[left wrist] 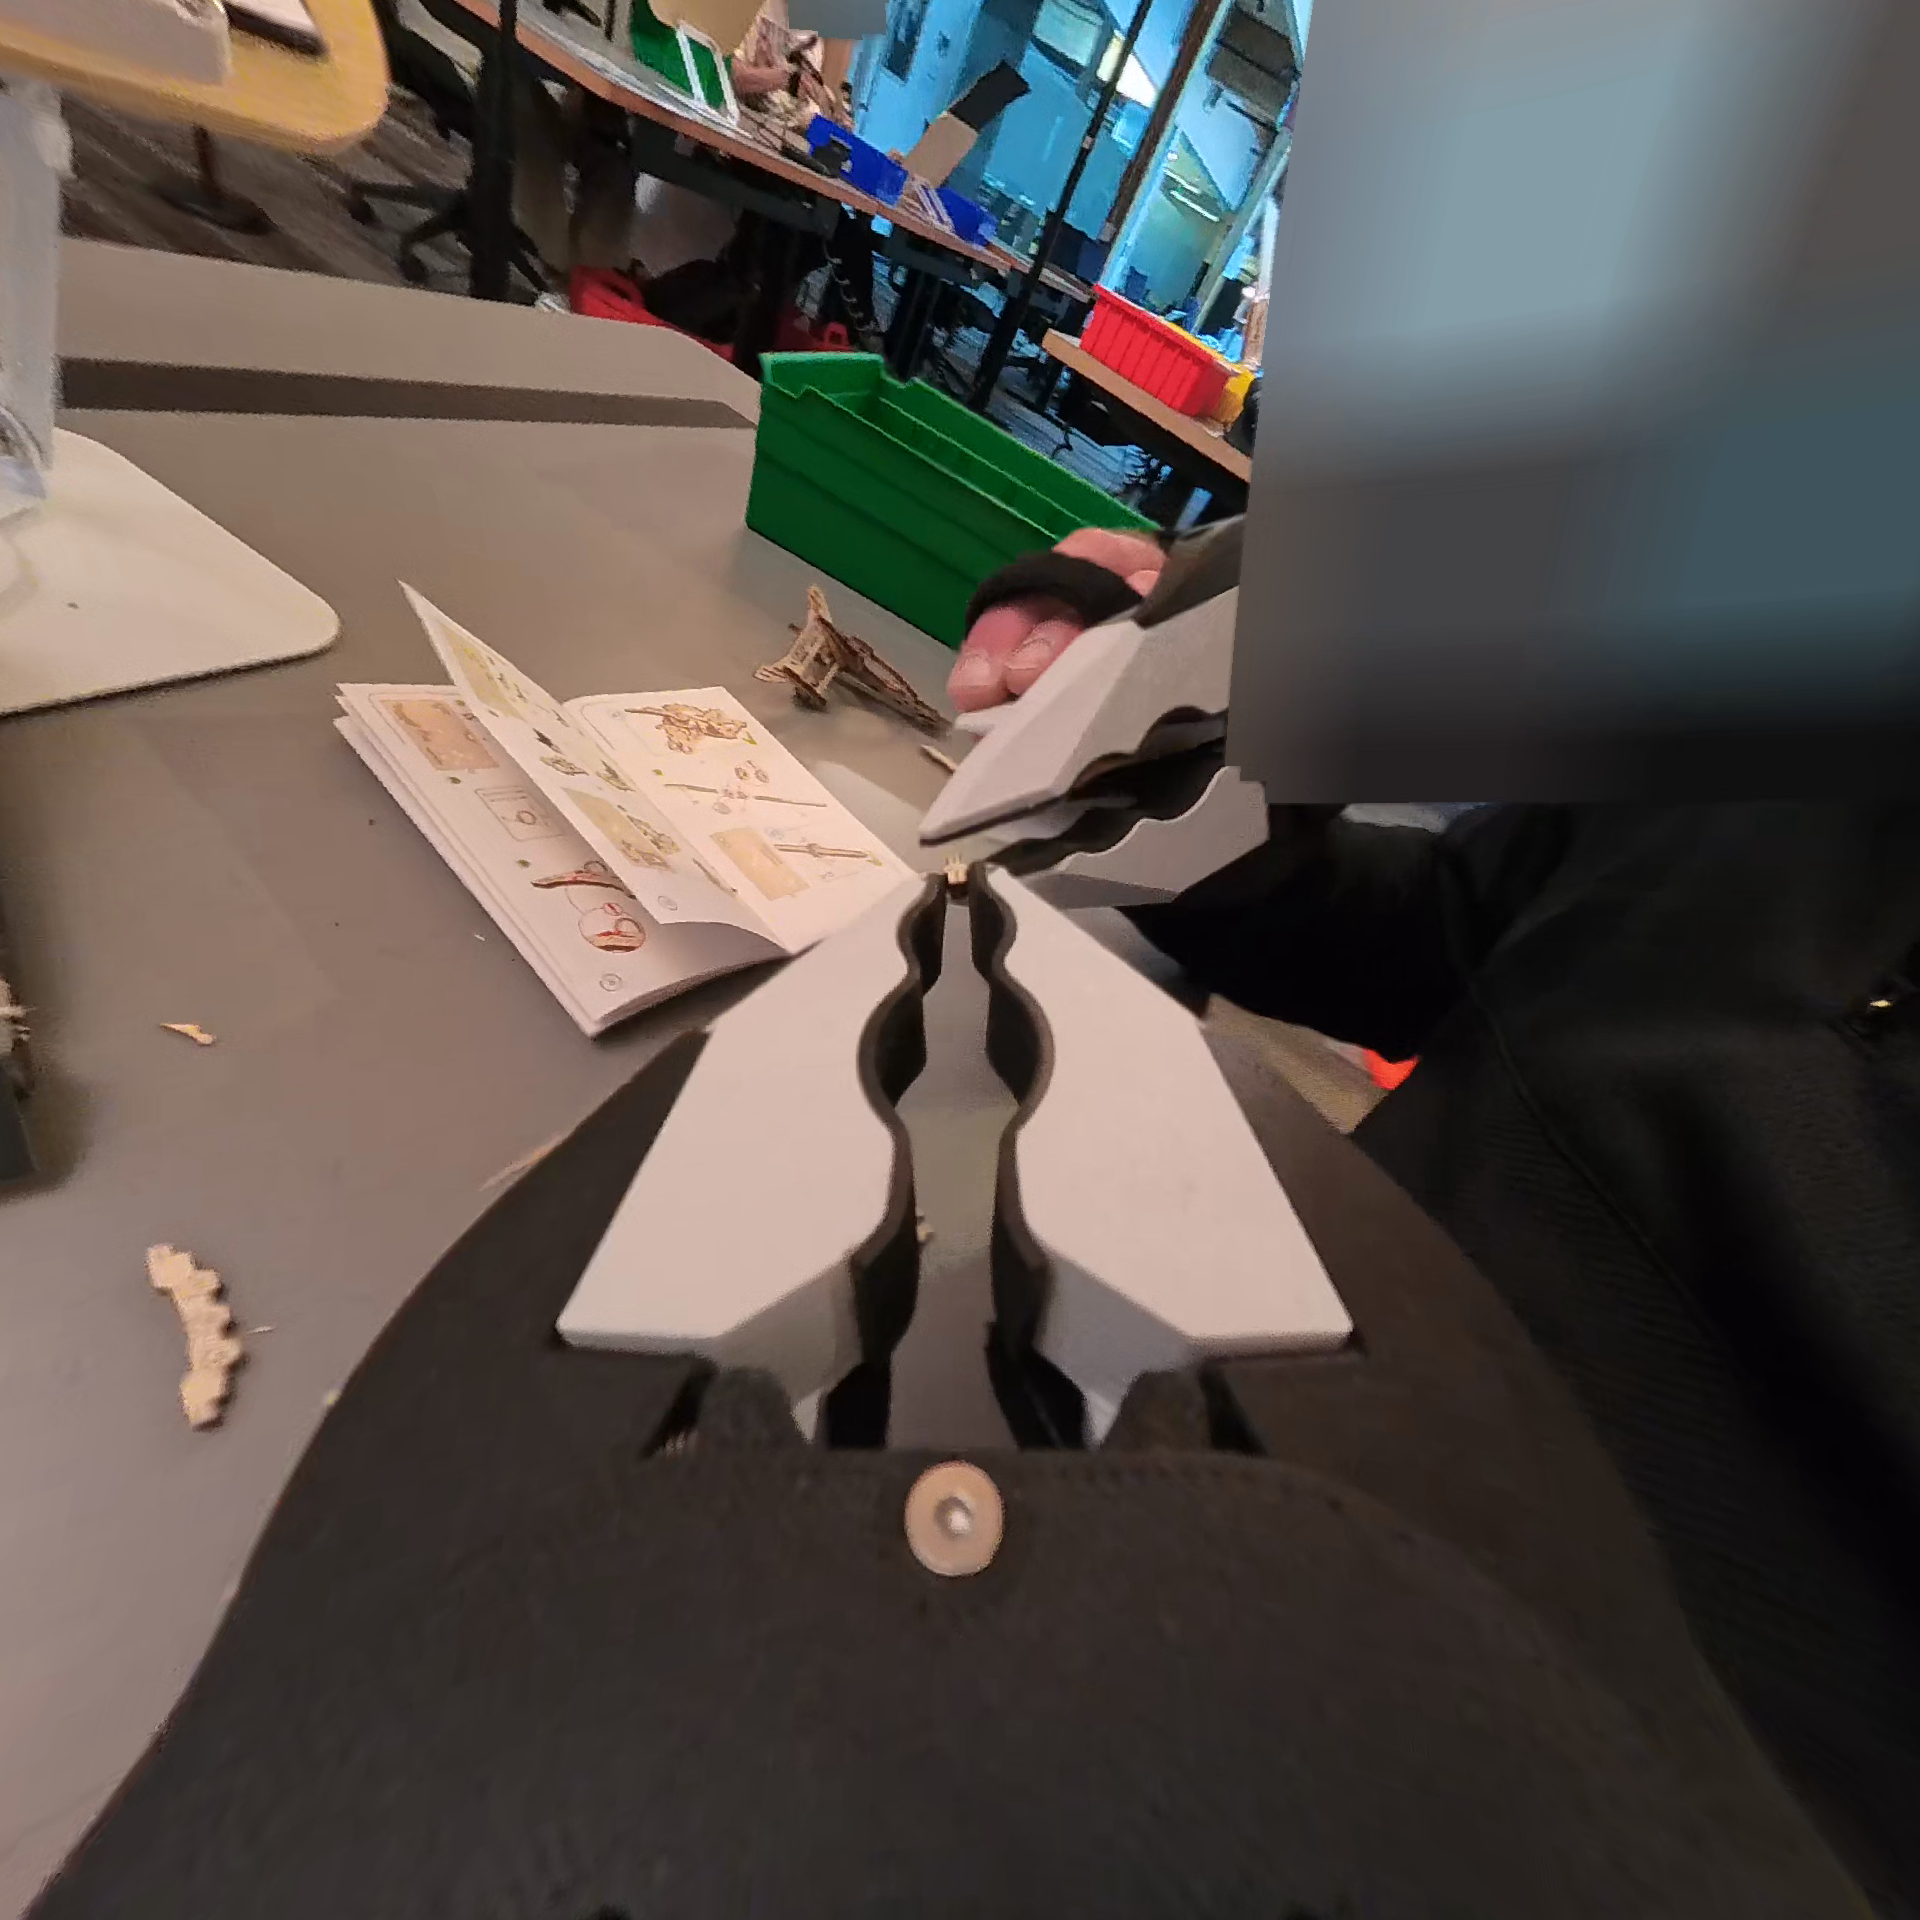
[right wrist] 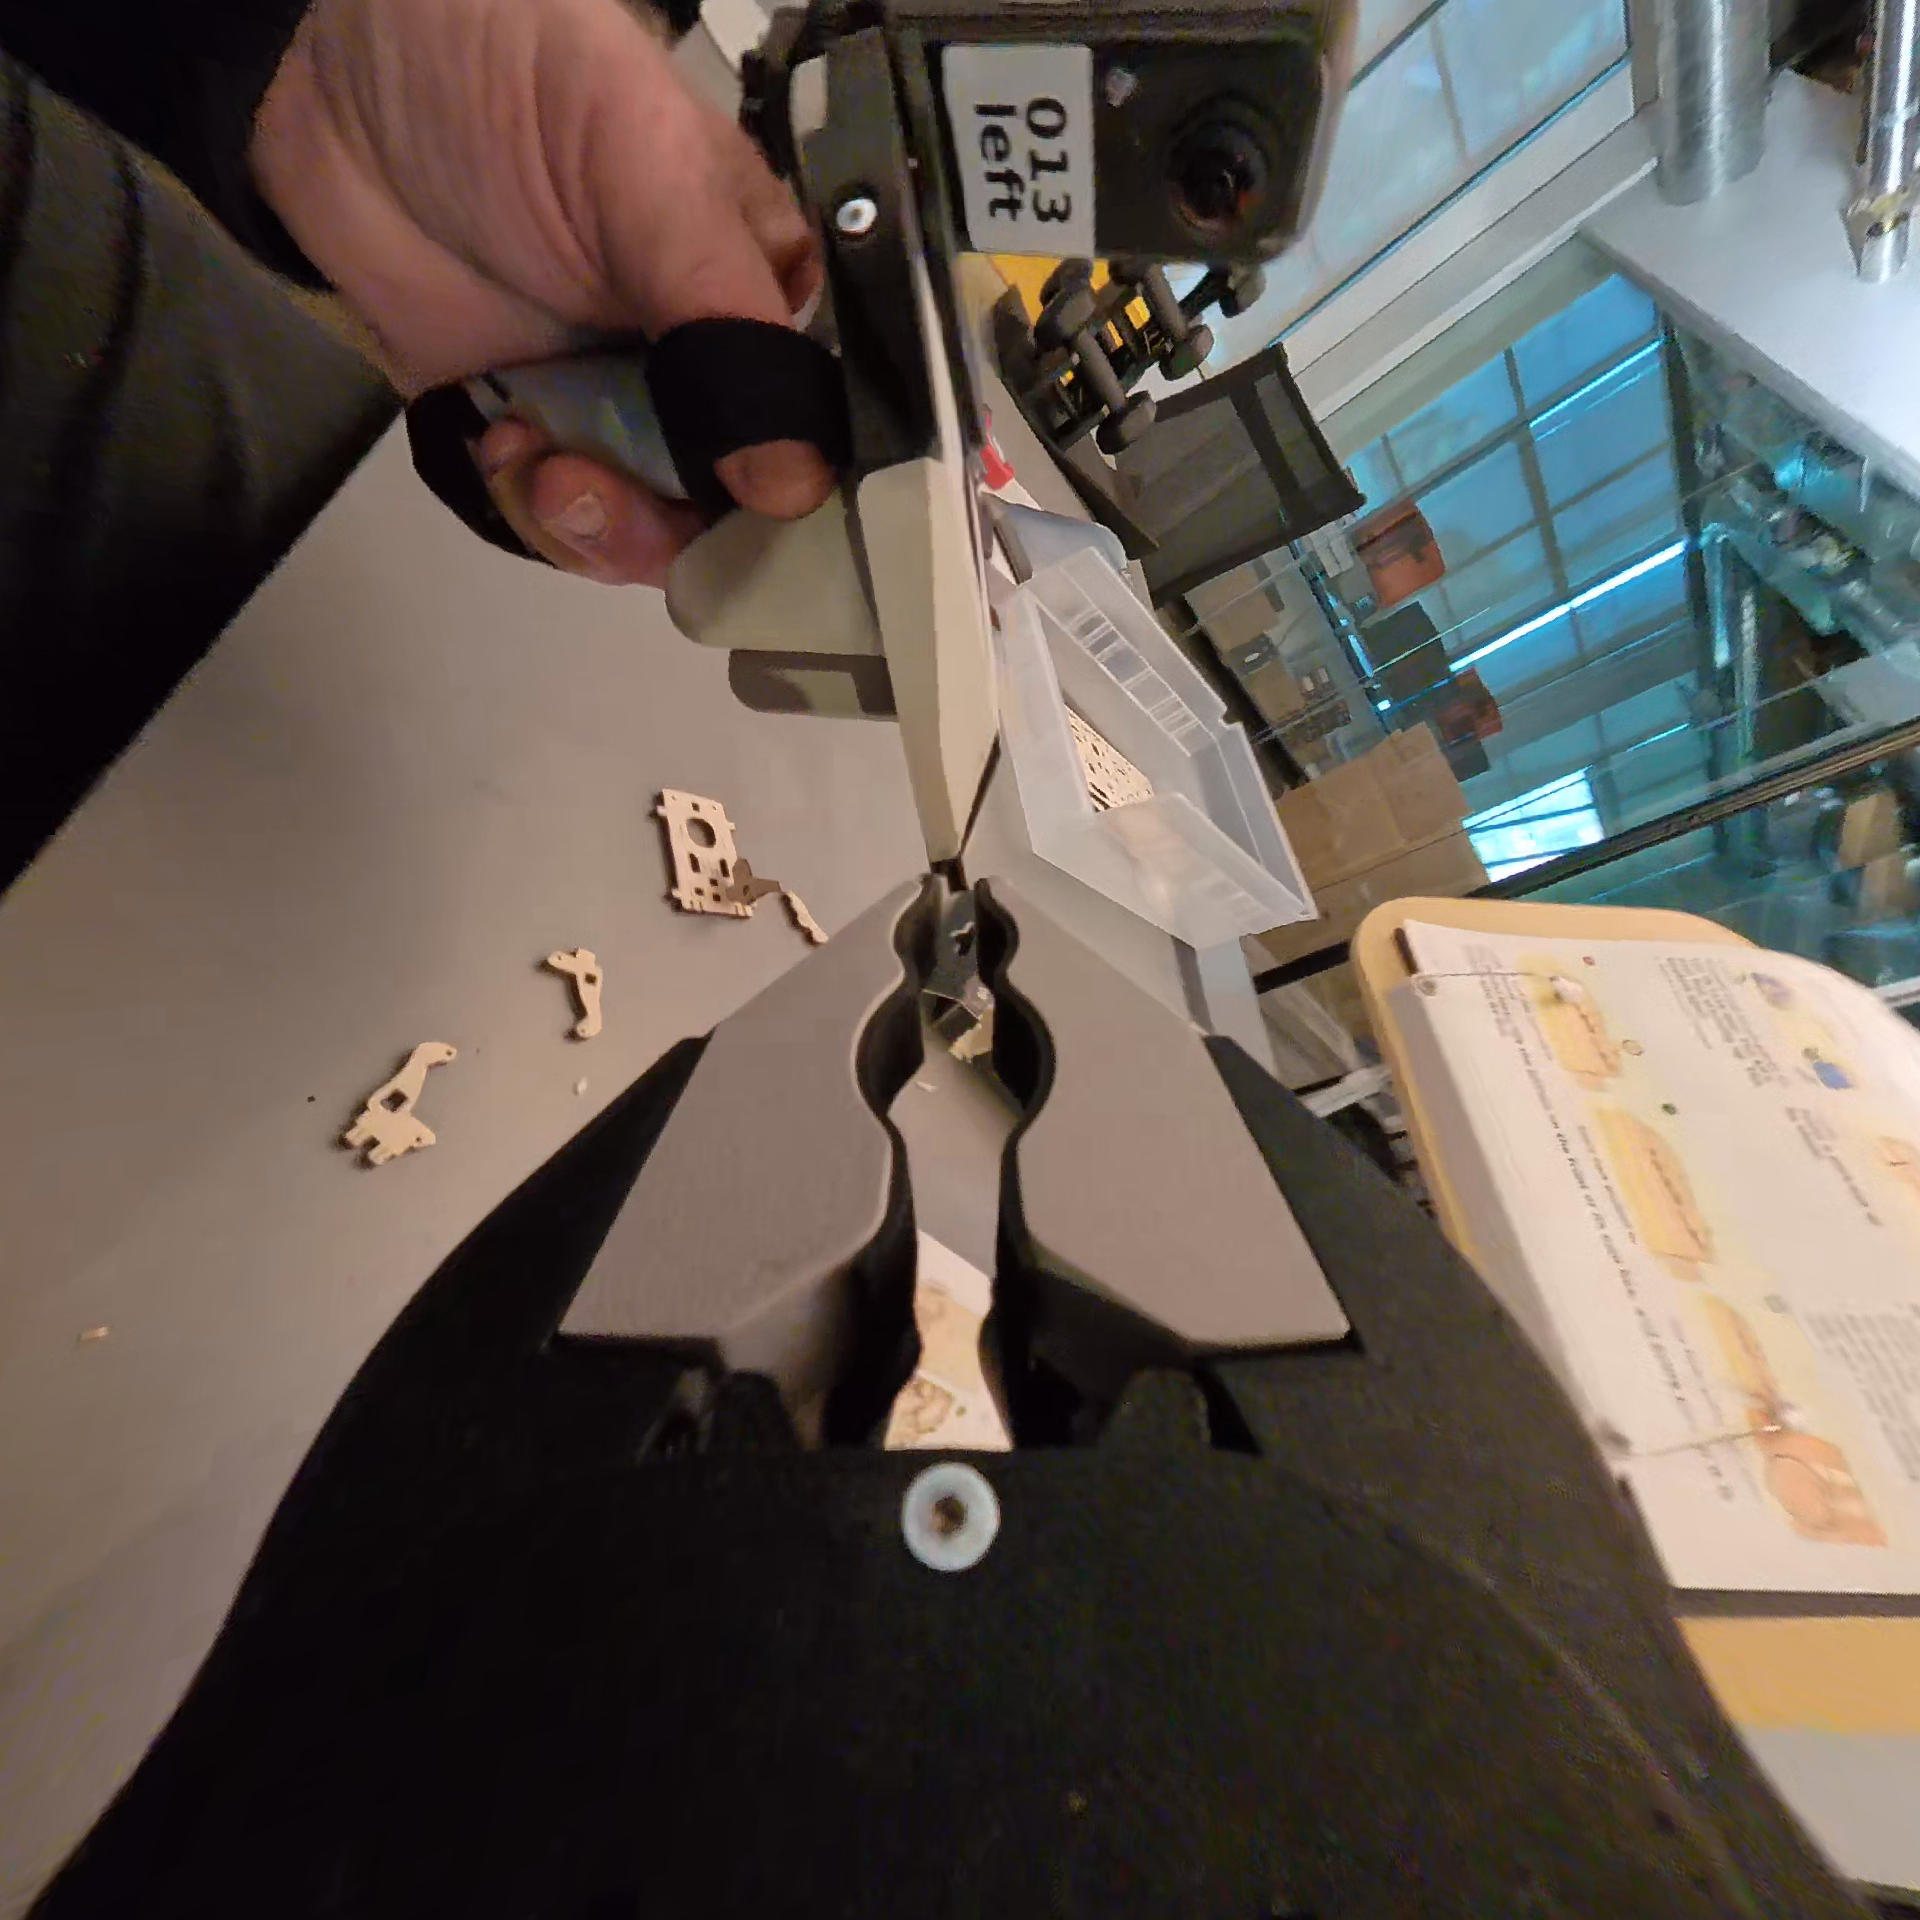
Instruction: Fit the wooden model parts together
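Wooden scraps (right wrist: 390, 1107) on table, booklet (left wrist: 613, 821) beside grippers (left wrist: 956, 883)

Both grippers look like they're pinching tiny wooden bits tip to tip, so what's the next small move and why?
Probably ease the right gripper a touch toward the left gripper, keeping both shut. Each pinches a small wooden piece at its tips, and the tips nearly meet above the table, so the parts seem close to mating. Whether tab and slot line up is too small to tell, so go slowly.

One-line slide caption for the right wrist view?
Right gripper and left gripper meet tip to tip over loose wooden pieces on the grey table.
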The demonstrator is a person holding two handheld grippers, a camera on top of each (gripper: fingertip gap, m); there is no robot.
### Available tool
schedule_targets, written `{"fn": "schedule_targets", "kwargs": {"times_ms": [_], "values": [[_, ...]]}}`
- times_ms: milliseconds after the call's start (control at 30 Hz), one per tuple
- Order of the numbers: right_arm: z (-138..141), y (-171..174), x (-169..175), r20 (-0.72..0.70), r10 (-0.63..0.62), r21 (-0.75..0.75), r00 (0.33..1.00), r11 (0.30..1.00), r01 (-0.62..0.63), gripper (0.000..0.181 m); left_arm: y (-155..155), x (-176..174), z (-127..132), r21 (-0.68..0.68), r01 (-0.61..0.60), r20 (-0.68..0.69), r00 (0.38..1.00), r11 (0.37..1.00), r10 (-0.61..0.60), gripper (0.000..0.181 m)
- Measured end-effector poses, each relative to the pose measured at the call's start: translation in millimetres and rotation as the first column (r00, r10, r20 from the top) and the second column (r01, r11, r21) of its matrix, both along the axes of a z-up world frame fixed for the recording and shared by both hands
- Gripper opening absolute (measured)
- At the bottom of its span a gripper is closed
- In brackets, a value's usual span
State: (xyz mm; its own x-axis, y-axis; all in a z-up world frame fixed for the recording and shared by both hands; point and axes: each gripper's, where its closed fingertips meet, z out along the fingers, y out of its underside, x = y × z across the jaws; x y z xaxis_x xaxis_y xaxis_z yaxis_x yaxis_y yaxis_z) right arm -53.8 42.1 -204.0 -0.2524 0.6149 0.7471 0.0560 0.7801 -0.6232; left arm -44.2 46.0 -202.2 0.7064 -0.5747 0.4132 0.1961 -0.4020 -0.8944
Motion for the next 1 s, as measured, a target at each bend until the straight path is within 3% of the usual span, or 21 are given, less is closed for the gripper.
{"fn": "schedule_targets", "kwargs": {"times_ms": [100, 200, 300, 433, 533, 700, 800, 1000], "values": [[2, 3, 2, 0.045, 0.019, -0.216, 0.999, 0.976, -0.009, 0.011, 1, -5, -1, 0.054, -0.043, -0.132, 0.990, 0.998, 0.050, 0.002], [7, 5, 3, 0.081, 0.063, -0.496, 0.995, 0.868, -0.014, 0.002, 2, -5, -3, 0.115, -0.072, -0.282, 0.954, 0.991, 0.102, 0.002], [5, 3, 2, 0.121, 0.150, -0.749, 0.981, 0.662, -0.009, 0.001, 3, -4, -5, 0.194, -0.084, -0.463, 0.870, 0.977, 0.167, 0.002], [5, 8, 1, 0.095, 0.211, -0.921, 0.973, 0.389, 0.006, 0.002, 4, -6, -4, 0.290, -0.092, -0.622, 0.738, 0.953, 0.260, 0.002], [8, 7, 2, 0.051, 0.271, -0.981, 0.961, 0.192, -0.002, 0.004, 4, -5, -2, 0.338, -0.079, -0.678, 0.671, 0.938, 0.301, 0.002], [5, 0, 0, 0.006, 0.364, -1.000, 0.932, -0.010, 0.010, 0.007, 2, -1, -1, 0.383, -0.048, -0.725, 0.603, 0.922, 0.332, 0.001], [5, 1, 1, -0.017, 0.385, -0.997, 0.923, -0.076, 0.013, 0.007, 2, -2, 1, 0.400, -0.048, -0.739, 0.573, 0.915, 0.353, 0.002], [8, -3, 3, -0.065, 0.449, -0.987, 0.891, -0.159, 0.008, 0.002, 1, -1, 3, 0.401, -0.041, -0.726, 0.595, 0.915, 0.345, 0.002]]}}
